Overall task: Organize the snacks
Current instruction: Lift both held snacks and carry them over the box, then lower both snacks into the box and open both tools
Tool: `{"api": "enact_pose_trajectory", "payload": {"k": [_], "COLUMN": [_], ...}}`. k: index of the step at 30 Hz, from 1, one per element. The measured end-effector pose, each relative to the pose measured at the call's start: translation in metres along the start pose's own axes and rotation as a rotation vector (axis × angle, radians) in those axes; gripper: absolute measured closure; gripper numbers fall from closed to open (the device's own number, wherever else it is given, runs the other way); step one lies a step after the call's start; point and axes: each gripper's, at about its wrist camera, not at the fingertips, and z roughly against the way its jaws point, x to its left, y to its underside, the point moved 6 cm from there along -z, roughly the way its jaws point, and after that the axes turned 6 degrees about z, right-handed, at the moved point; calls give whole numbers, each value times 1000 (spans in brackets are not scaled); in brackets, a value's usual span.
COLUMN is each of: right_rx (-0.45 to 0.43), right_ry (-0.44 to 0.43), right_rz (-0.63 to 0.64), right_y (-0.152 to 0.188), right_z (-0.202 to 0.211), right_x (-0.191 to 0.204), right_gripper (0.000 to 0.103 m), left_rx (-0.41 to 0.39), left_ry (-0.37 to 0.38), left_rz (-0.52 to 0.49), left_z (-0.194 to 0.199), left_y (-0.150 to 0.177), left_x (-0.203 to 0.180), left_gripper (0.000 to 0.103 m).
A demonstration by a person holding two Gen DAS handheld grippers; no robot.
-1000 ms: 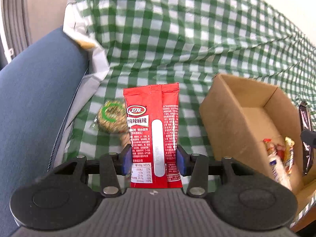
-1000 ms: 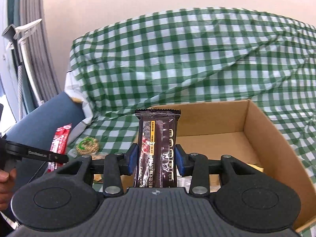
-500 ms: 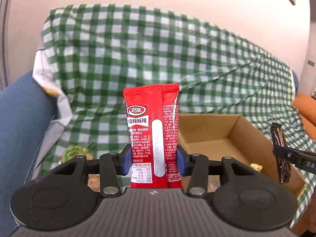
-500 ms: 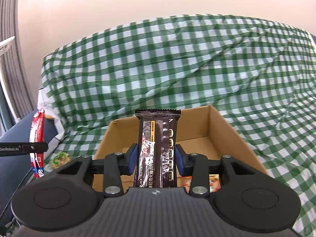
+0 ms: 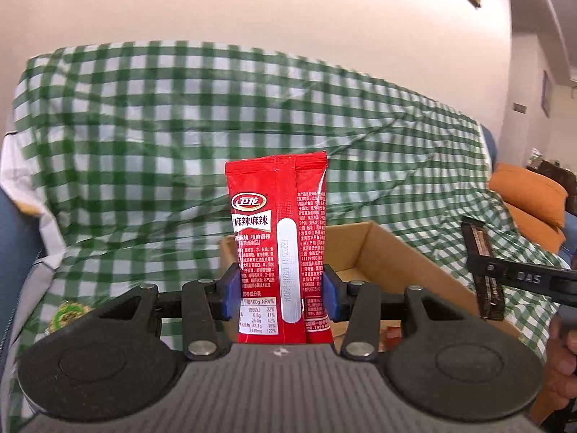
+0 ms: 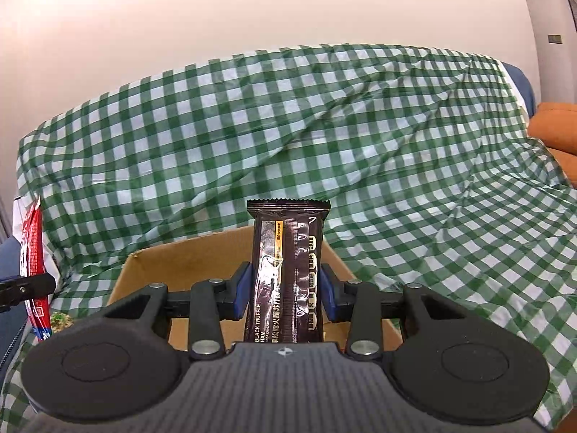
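Your left gripper [image 5: 280, 297] was clamped on the red snack packet [image 5: 277, 238], its blue pads pressed to both side edges, the packet standing upright between them. Your right gripper [image 6: 285, 297] was likewise closed on the dark chocolate bar [image 6: 286, 274], also upright. Neither grip had changed over the last second.

What had changed was the framing. A second earlier your left camera looked down on the seat, with the cardboard box [image 5: 382, 252] off to the right and the round green-labelled snack [image 5: 68, 315] just behind the packet. Now the view had lifted: the checked cloth [image 5: 144, 126] over the sofa back and the wall above filled the upper picture, the box sat directly behind the red packet, and the round snack had slid to the lower left edge. The chocolate bar and your right hand [image 5: 562, 357] had come into the left camera's right side, above the box's right wall.

In the right view, the box [image 6: 187, 263] had shifted left and lower behind the bar, and the red packet [image 6: 32, 263] appeared closer at the left edge. An orange cushion [image 6: 555, 126] had come into view on the right.
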Motion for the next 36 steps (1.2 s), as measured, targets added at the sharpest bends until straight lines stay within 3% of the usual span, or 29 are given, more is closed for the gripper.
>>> {"api": "enact_pose_trajectory", "payload": {"k": [11, 36], "right_rx": [-13, -15], "right_ry": [5, 1], "right_rz": [5, 49], "right_y": [-1, 0], "right_z": [0, -1], "right_x": [3, 9], "right_gripper": [62, 62], "left_rx": [6, 39], "left_ry": [65, 67], "left_rz": [-97, -128], "left_z": [-8, -20], "left_y": [17, 27], "left_x": [-40, -46], "left_gripper": [53, 53]}}
